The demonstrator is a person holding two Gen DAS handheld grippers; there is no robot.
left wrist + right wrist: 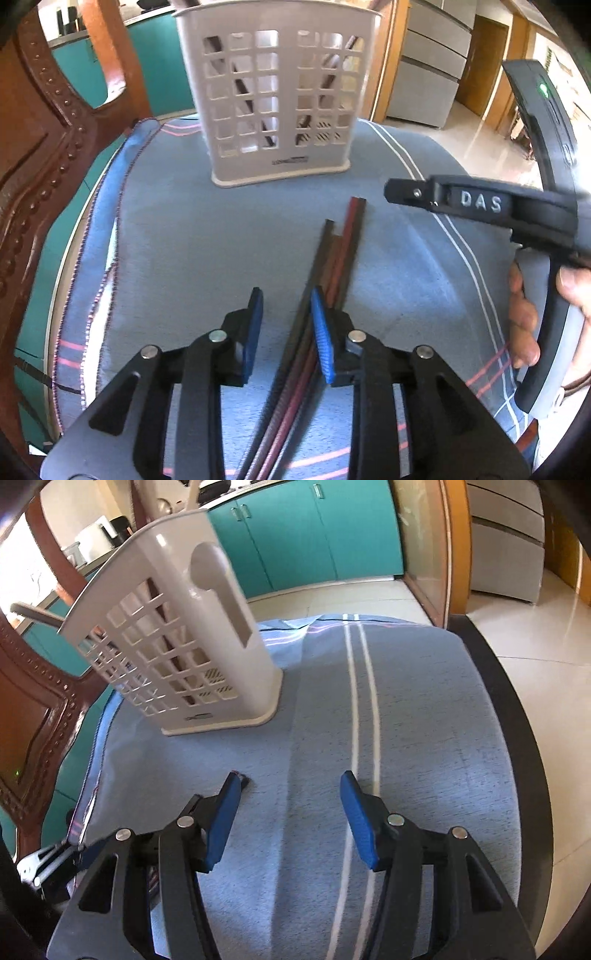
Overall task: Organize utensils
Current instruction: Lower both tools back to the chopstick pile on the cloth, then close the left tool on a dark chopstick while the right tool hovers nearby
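A bundle of dark and red chopsticks (345,236) lies on the blue cloth (177,240), pointing toward a white slotted utensil basket (280,103) that stands upright at the far side with dark sticks inside. My left gripper (286,306) is open. The bundle runs between its fingers, close against the right blue pad (321,328) and apart from the left one. My right gripper (291,805) is open over bare cloth with nothing between its fingers. A chopstick tip (244,780) shows just past its left pad. The basket (177,646) stands ahead and to its left.
A carved wooden chair back (40,155) rises at the table's left. The right gripper's body (480,205) and the hand holding it (524,321) fill the right side of the left wrist view. The table's dark edge (517,738) curves along the right, with tiled floor beyond.
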